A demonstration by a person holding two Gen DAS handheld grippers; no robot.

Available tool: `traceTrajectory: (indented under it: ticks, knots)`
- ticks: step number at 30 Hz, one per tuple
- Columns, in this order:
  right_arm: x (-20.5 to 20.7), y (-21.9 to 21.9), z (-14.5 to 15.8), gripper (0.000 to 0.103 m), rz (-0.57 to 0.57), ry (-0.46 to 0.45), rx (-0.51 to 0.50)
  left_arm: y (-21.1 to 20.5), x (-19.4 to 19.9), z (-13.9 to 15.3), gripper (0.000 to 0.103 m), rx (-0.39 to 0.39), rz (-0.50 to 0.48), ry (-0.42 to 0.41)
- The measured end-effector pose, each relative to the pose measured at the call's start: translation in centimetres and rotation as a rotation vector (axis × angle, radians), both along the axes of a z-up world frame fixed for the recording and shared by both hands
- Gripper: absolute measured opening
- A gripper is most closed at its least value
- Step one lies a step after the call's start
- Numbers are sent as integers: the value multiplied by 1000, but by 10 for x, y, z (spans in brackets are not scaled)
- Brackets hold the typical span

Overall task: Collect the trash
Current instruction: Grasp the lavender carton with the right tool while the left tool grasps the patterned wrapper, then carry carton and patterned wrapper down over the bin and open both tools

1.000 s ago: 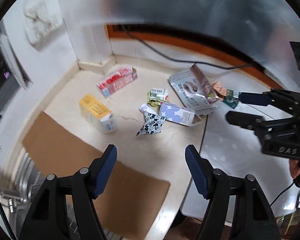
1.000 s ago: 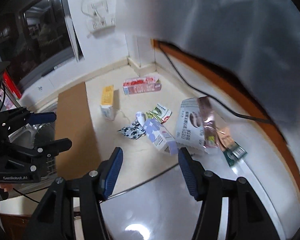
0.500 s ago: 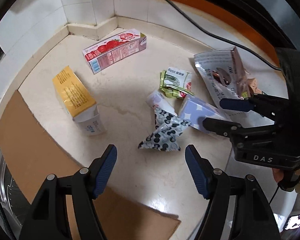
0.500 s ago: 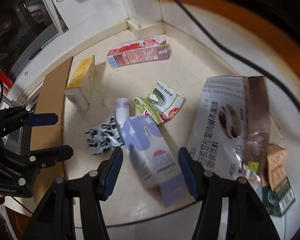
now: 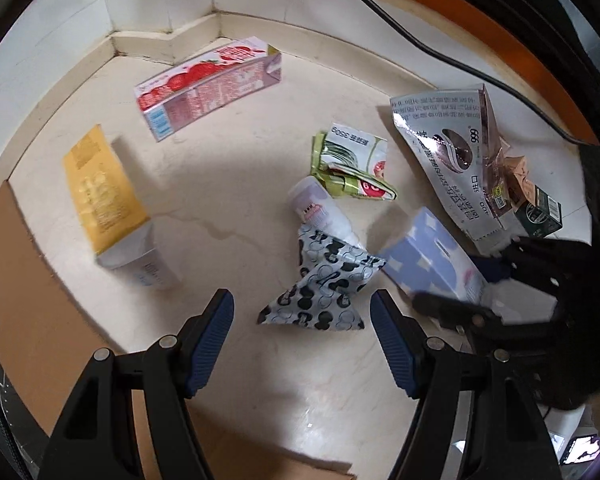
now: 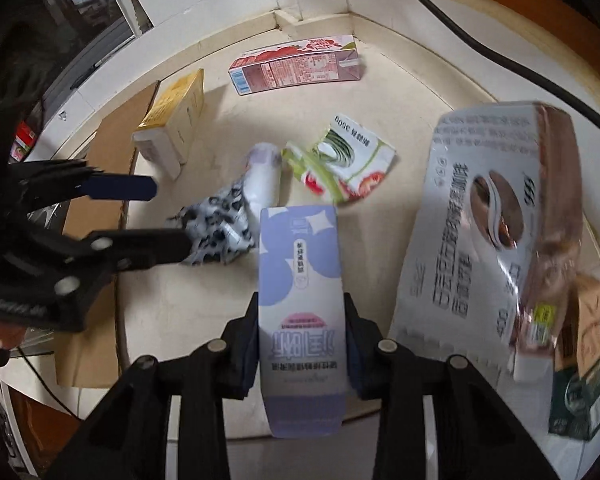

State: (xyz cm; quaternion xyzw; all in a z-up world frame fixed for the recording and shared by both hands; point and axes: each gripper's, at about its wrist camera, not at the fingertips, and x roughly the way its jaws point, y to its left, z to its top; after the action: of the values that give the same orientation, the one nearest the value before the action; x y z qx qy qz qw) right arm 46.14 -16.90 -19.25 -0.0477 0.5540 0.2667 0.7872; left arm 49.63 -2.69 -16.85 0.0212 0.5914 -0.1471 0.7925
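Trash lies on a cream counter corner. My right gripper [image 6: 300,332] is shut on a lilac carton [image 6: 300,280], also seen in the left wrist view [image 5: 432,264]. My left gripper [image 5: 300,332] is open and empty, just in front of a black-and-white patterned wrapper [image 5: 324,284] that lies against a small white bottle [image 5: 320,212]. Further off lie a green crumpled pouch [image 5: 352,164], a strawberry milk carton [image 5: 208,88], a yellow box [image 5: 104,196] and a large silver bag [image 5: 452,148].
A brown cardboard sheet [image 5: 24,292] lies at the left. A dark green small box [image 6: 580,396] and a brown wrapper [image 6: 592,312] sit by the silver bag. A black cable [image 5: 440,52] runs along the back wall. Tiled walls close the corner.
Both grippers moved down and closer to the trash. The right gripper went from open to shut on the lilac carton. The left gripper stayed open.
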Motion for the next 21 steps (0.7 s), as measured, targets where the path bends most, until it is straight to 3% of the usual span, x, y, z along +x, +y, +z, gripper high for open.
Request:
traceTrajectory:
  ticks: [6,8,10,21]
  knots:
    - [-15,-10,4,35,-29,-3,44,-12,15,-19,68,-5,6,38]
    - [-18,-13,4,35,-44,-7,49,-15,18,-25,54,-9,12,46]
    - [-21,-17,4,35,-62,-4,59,-16,18,-24,47,-9,20,28]
    - [-53,-27,15,35,-136,-13,90,-13,-28,-8,41,-14,39,-1]
